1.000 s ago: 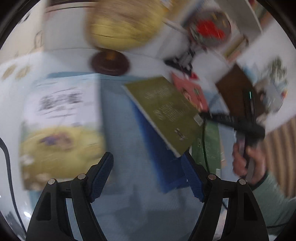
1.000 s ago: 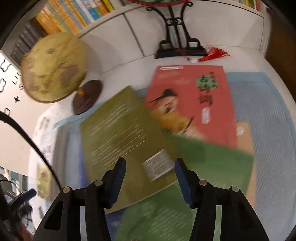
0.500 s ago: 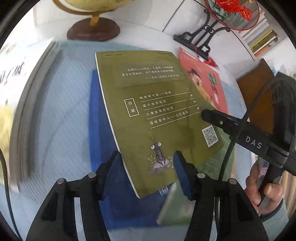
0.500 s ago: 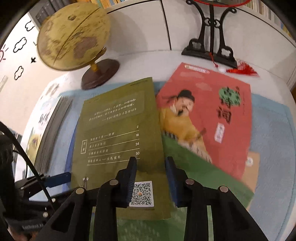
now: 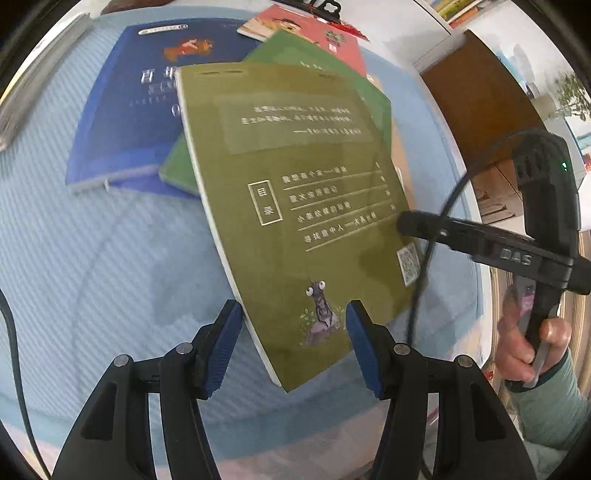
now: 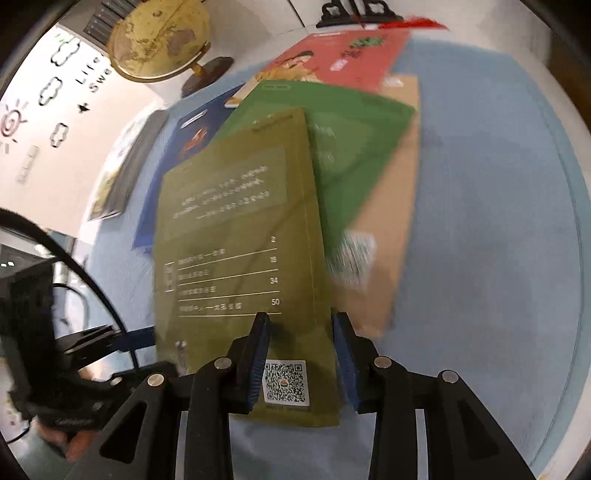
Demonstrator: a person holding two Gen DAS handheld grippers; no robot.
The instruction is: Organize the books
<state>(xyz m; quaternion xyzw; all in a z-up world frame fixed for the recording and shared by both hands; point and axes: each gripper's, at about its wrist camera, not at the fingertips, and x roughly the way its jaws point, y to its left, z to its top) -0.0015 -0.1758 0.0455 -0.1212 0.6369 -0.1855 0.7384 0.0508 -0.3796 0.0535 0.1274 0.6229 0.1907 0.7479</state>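
An olive-green book (image 5: 295, 184) lies back cover up, raised and tilted above the pile. My left gripper (image 5: 291, 332) is shut on its near edge, one pad at the spine and the other on the cover. My right gripper (image 6: 299, 350) grips the corner with the QR code. Its jaws are opening slightly, with the book (image 6: 236, 240) still between them. One right finger (image 5: 424, 229) rests on the book's right edge. Beneath lie a blue book (image 5: 140, 92), a green book (image 5: 314, 59), a red book (image 5: 314, 26) and a tan book (image 6: 391, 229).
Everything lies on a light blue mat (image 5: 92, 277). A stack of picture books (image 5: 37, 74) sits at the left edge, and a globe (image 6: 159, 37) stands behind it. A black ornament stand (image 6: 358, 14) is at the back. A hand (image 5: 524, 350) holds the right gripper.
Both grippers closed on the olive book and carried it off the pile toward the near side. The blue book beneath it now shows fully.
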